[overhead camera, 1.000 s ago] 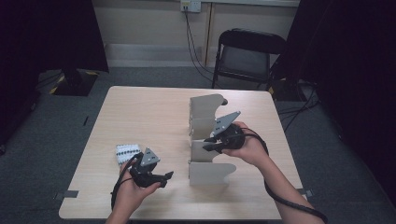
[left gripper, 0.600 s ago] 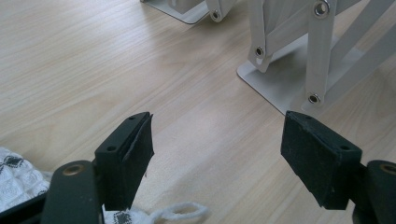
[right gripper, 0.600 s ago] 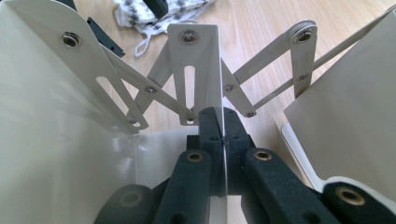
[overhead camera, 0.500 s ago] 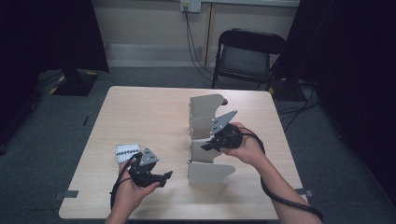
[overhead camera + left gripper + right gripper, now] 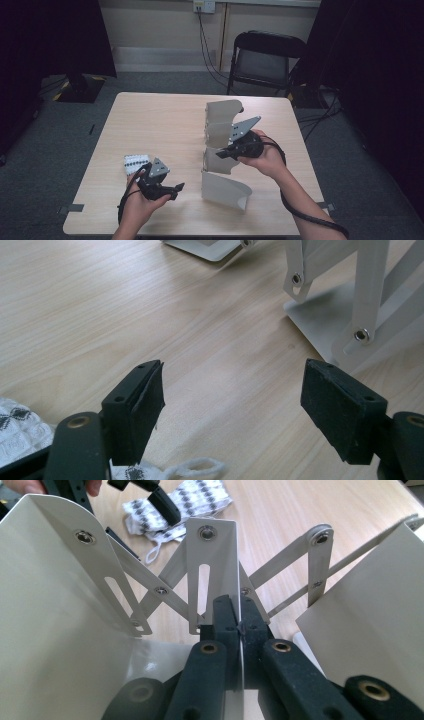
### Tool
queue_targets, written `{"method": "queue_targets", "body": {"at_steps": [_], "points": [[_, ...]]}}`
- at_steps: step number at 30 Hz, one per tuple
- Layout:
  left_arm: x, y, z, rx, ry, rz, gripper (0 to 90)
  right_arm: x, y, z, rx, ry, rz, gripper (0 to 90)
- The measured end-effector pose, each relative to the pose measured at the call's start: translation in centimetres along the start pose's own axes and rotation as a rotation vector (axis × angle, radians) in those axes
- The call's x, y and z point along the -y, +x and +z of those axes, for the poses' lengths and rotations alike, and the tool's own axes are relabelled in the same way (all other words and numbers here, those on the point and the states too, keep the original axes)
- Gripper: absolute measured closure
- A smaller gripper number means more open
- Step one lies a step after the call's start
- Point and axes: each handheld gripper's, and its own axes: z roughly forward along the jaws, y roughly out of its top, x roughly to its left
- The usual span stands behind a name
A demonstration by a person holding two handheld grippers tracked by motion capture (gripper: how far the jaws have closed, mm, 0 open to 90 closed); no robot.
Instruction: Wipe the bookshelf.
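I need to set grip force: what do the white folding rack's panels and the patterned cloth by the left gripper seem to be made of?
The rack panels look like thin sheet metal with a matte off-white painted finish: crisp thin edges, slotted struts, shiny rivets. The right gripper is shut on one panel's edge. The cloth looks like soft quilted or knitted fabric, white with a black pattern and a looped cord; the fibre can't be told.

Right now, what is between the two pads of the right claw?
A thin middle panel of the white folding rack is clamped edge-on in the right claw. The pads cover the panel's gripped part.
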Motion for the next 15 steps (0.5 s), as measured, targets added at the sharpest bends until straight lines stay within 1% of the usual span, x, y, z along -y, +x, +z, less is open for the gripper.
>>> {"method": "queue_targets", "body": {"at_steps": [3, 4, 7, 9, 11, 12, 15], "points": [[0.0, 0.0, 0.0, 0.0, 0.001, 0.002, 25.2, 0.1, 0.0, -0.3, 0.01, -0.01, 0.003, 89.8], [0.0, 0.0, 0.0, 0.002, -0.001, -0.004, 25.2, 0.1, 0.0, -0.4, 0.017, -0.013, 0.004, 89.7], [0.0, 0.0, 0.0, 0.004, 0.0, -0.004, 25.1, 0.2, 0.0, -0.7, 0.043, -0.02, 0.005, 89.7], [0.0, 0.0, 0.0, 0.002, 0.002, 0.001, 25.1, 0.3, -0.1, -0.9, 0.051, -0.019, 0.017, 89.8], [0.0, 0.0, 0.0, 0.004, 0.001, -0.003, 25.1, 0.3, -0.1, -1.1, 0.069, -0.019, 0.023, 89.7], [0.0, 0.0, -0.1, 0.005, 0.0, -0.003, 25.1, 0.3, -0.1, -1.3, 0.085, -0.024, 0.031, 89.7], [0.0, 0.0, -0.1, 0.003, -0.003, -0.007, 25.0, 0.4, -0.2, -1.8, 0.108, -0.036, 0.053, 89.7]]}}
